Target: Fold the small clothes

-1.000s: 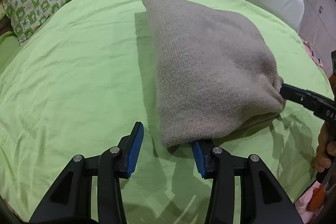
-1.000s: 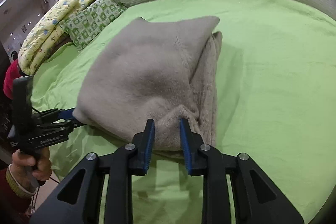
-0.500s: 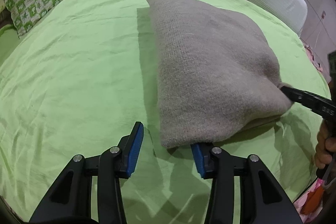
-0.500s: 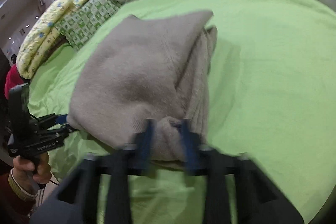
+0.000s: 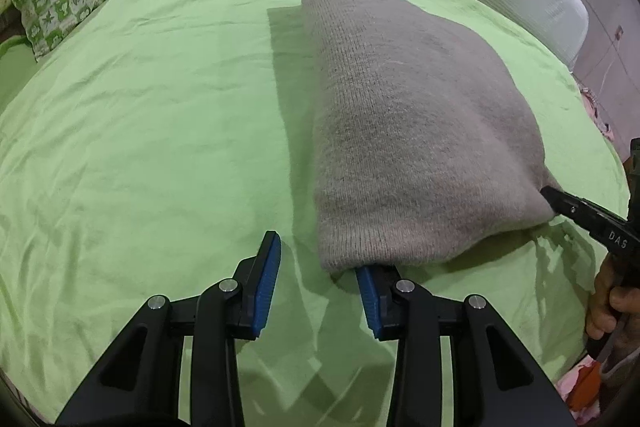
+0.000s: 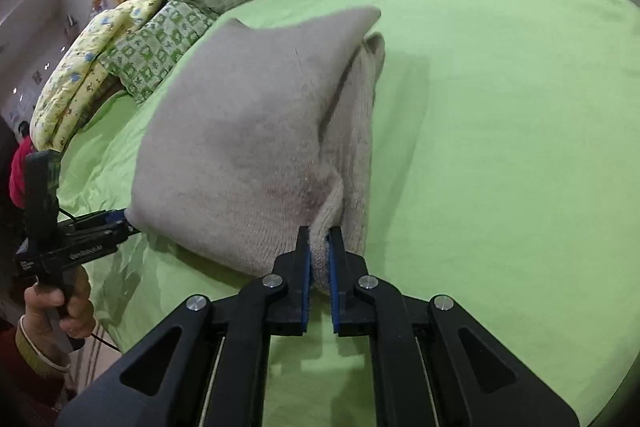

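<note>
A grey knitted garment [image 5: 416, 131] lies folded on the green bedsheet [image 5: 152, 131], its near edge lifted. The right gripper [image 6: 319, 251] is clamped on its near right corner. The left gripper [image 5: 316, 287] stands apart, its right finger under the near left corner. Patterned pillows [image 6: 156, 51] lie far left.

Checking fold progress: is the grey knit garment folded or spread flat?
Folded: the grey knit garment lies doubled, a second layer showing beneath its top one.
</note>
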`<state>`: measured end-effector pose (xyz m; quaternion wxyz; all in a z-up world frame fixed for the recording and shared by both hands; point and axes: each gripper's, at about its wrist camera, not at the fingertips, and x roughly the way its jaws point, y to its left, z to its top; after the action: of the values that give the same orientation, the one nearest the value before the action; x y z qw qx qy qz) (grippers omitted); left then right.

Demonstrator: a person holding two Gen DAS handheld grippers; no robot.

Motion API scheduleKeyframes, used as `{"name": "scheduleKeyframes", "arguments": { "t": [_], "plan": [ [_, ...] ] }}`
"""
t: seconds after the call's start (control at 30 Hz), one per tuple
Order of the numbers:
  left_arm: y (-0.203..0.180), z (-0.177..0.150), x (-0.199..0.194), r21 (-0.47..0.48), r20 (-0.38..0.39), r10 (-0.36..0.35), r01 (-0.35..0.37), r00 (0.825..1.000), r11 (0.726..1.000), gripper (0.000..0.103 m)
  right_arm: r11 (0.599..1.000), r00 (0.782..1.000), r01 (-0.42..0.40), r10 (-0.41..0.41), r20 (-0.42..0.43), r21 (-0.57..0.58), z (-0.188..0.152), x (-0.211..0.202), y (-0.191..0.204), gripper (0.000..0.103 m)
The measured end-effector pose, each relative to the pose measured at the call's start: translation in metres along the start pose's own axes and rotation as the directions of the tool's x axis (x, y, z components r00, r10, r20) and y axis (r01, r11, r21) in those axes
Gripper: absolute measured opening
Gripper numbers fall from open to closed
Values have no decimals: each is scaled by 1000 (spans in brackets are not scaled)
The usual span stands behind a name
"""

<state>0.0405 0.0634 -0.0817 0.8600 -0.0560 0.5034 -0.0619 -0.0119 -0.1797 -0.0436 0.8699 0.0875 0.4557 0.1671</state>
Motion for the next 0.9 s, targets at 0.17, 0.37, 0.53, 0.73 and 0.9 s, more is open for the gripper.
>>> {"name": "scheduleKeyframes", "arguments": {
  "t": [0.17, 0.37, 0.53, 0.73, 0.9],
  "plan": [
    [8, -3, -31, 8, 34, -25, 24, 999, 1000, 40, 1000, 999, -8, 7, 50, 16, 11, -25, -2, 27],
    [2, 29, -71, -14, 166, -126, 130, 978, 991, 62, 998, 987, -41, 34, 159, 42, 36, -47, 1, 31],
    [-18, 82, -42, -13, 179, -151, 156, 972, 988, 62, 993, 974, -119, 112, 199, 26, 77, -22, 27, 31],
    [-14, 132, 0, -96, 167, -192, 209, 967, 973, 62, 993, 988, -98, 90, 128, 59, 118, 41, 37, 31],
    [-10, 163, 28, -99, 177, -258, 278, 950, 955, 62, 992, 992, -84, 73, 107, 97, 135, 63, 20, 31]
  ]
}}
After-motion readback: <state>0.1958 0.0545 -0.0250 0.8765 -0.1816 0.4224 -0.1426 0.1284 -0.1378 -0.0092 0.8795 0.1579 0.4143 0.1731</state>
